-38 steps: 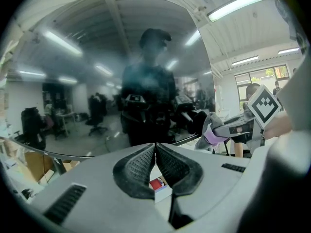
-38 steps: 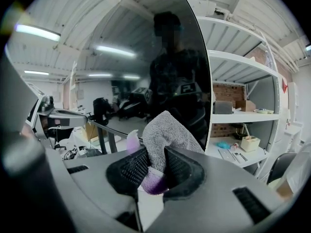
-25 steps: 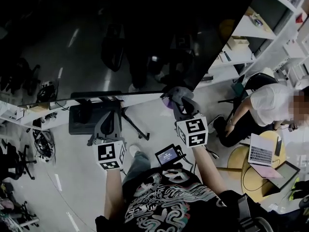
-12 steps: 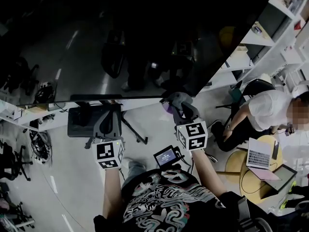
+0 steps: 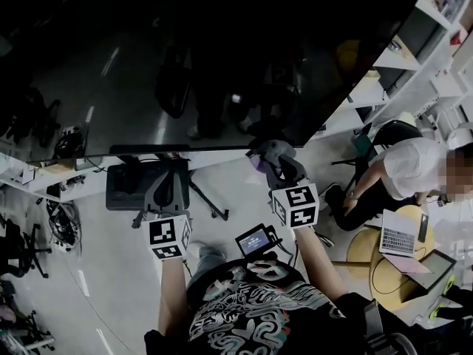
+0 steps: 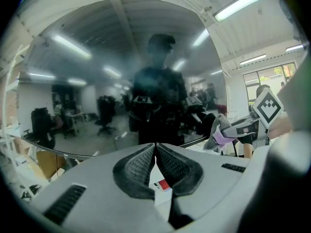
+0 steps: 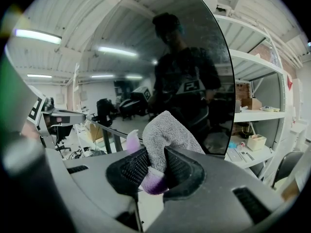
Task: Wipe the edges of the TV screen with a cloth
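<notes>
Grey fuzzy cloth (image 7: 167, 132) | pinched in right claw (image 7: 154, 165) | glossy TV screen (image 7: 197, 76)

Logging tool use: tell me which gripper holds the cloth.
The right gripper: its jaws clamp the grey cloth at the lower edge of the TV screen. The left gripper is shut on nothing.

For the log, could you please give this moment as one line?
right gripper shut on cloth by TV screen bottom edge | left gripper shut, empty
</notes>
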Motion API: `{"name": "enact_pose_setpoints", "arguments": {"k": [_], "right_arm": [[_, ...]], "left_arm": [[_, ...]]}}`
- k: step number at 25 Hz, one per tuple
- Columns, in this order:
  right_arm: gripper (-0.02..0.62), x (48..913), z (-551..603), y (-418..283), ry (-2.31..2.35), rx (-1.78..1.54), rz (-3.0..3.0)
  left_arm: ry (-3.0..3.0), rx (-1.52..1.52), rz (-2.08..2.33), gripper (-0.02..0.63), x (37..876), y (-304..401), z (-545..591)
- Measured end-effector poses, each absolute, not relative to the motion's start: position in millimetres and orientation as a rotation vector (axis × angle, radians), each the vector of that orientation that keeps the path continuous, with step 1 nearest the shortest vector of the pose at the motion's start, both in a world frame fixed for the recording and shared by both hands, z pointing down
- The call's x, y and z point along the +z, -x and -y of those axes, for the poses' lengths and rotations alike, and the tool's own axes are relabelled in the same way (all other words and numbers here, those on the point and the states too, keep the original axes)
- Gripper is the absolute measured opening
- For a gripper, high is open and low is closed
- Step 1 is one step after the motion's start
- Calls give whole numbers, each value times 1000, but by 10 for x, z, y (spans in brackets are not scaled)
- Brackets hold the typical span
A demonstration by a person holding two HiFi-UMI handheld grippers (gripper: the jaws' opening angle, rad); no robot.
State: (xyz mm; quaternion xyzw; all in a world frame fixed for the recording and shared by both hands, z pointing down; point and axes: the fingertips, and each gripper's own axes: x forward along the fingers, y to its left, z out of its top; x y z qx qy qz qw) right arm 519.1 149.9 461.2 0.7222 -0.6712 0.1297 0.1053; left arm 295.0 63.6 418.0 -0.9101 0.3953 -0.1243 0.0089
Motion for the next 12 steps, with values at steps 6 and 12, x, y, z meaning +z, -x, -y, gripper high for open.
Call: {"name": "enact_pose_setpoints", "arguments": {"k": [6,12], "right_arm": [[95,4633,-1442,-5141,-2121,379,1989],[95,4627,-1399,-5062,-2120,387,1998]], "left_arm": [[2841,-400,-1240,21,4232,-2880,-591],[2852,-397,-1236,21,4250,-2821,-586]]}}
